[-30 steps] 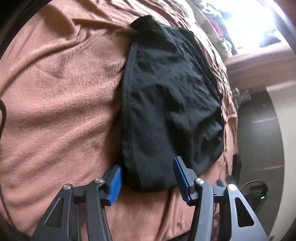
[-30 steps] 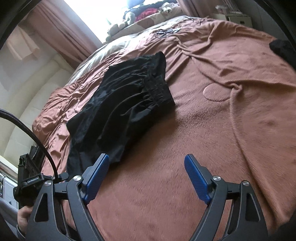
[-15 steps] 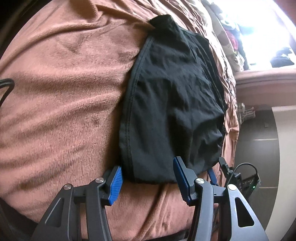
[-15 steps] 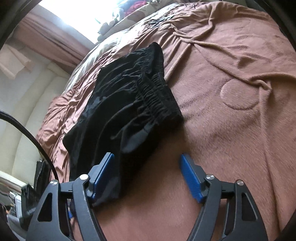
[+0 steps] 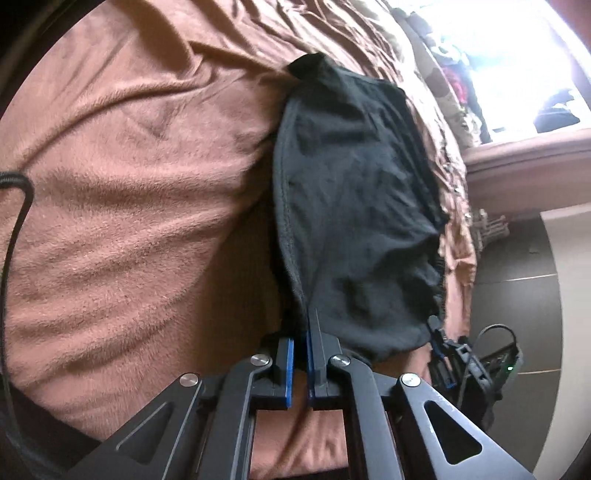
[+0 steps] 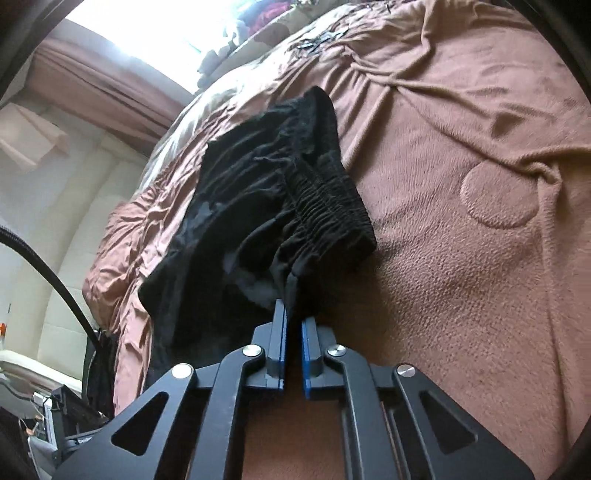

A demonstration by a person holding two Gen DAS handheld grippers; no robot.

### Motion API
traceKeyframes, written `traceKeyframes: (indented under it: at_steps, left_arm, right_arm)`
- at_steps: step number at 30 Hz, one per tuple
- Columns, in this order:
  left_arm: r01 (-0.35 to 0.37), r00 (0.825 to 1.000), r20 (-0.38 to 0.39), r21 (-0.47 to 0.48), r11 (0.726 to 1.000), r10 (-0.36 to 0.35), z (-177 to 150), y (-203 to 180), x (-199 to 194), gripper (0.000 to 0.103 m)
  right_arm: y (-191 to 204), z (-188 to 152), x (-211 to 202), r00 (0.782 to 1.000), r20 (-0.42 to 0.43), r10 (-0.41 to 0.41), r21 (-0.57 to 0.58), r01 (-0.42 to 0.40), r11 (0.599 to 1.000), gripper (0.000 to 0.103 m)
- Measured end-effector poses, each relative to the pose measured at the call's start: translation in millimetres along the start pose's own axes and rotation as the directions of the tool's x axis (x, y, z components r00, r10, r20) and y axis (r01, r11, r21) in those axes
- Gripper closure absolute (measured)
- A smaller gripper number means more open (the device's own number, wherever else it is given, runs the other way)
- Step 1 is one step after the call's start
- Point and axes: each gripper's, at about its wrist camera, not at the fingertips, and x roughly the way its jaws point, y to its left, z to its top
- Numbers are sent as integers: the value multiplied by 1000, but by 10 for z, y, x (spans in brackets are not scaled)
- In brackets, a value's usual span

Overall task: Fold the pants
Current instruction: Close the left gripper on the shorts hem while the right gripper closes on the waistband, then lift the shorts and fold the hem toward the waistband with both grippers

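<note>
Black pants (image 5: pixel 354 206) lie folded on a brown blanket (image 5: pixel 122 206) that covers a bed. In the left wrist view my left gripper (image 5: pixel 307 317) is shut on the near hemmed corner of the pants, and the cloth rises into a ridge at the pads. In the right wrist view the pants (image 6: pixel 258 206) show their gathered elastic waistband (image 6: pixel 328 214), and my right gripper (image 6: pixel 291 314) is shut on the near edge just below that waistband. The right gripper also shows dimly at the pants' far corner in the left wrist view.
The blanket (image 6: pixel 461 258) spreads wide to the right with folds and a round pressed mark (image 6: pixel 498 195). The bed's edge drops to a dark floor (image 5: pixel 517 266). A padded pale headboard (image 6: pixel 74 229) and a bright window (image 6: pixel 140 22) lie beyond. A black cable (image 5: pixel 14 221) hangs left.
Both grippers have gone from wide open to shut on the pants' near edges. The right gripper slid left onto the cloth below the waistband, and the cloth lifts at both grips.
</note>
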Motion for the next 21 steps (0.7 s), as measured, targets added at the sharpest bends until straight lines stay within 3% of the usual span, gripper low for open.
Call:
traceKeyframes:
  at_steps: [11, 21]
  left_arm:
    - [96, 994, 50, 64, 993, -99, 248, -317, -380, 99]
    - [154, 984, 75, 117, 981, -164, 688, -735, -538, 99]
  right_arm:
    - [104, -9, -126, 998, 53, 21, -12, -21, 1000, 102]
    - [231, 128, -136, 994, 96, 51, -10, -50, 999, 102]
